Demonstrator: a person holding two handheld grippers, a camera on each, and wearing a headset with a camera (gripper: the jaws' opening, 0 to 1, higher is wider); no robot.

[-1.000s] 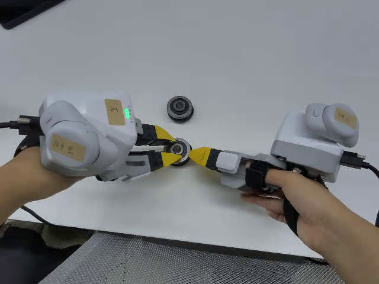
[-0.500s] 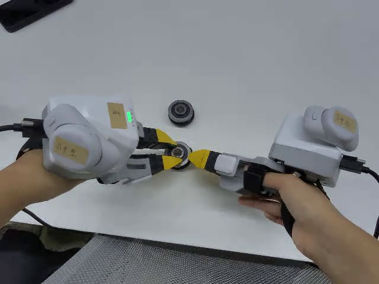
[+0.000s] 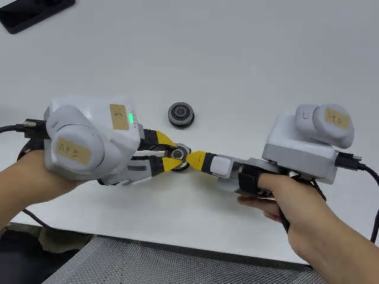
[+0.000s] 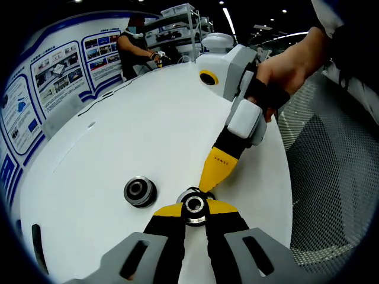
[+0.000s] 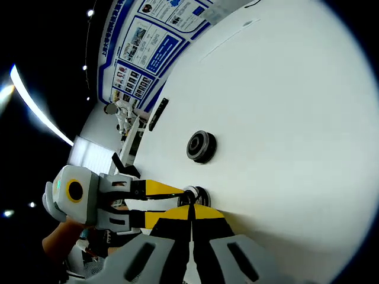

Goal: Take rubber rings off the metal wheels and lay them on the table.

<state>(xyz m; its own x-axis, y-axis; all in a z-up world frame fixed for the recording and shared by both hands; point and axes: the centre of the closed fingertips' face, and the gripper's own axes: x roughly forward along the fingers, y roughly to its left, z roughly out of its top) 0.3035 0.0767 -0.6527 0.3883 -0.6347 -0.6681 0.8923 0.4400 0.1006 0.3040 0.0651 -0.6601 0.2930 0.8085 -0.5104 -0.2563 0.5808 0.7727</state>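
We pinch the metal wheel (image 4: 194, 205) in the fingers of our left gripper (image 4: 194, 210), the right gripper (image 5: 190, 208) with fingers pressed together at its rubber ring (image 4: 185, 195); a crooked tug could pop the wheel loose.

Tan handwritten stickers (image 3: 119, 116) & wall posters (image 4: 59, 71): txt too small/blurry, nothing legible.

Table (image 3: 254, 59): open surface behind and to the right. Obstacles: loose wheel (image 3: 180, 114) just beyond the left gripper (image 3: 173, 157); right gripper (image 3: 194, 158) meeting it tip to tip; cable (image 3: 10, 125) at left; dark slab (image 3: 32, 13) at far-left corner.
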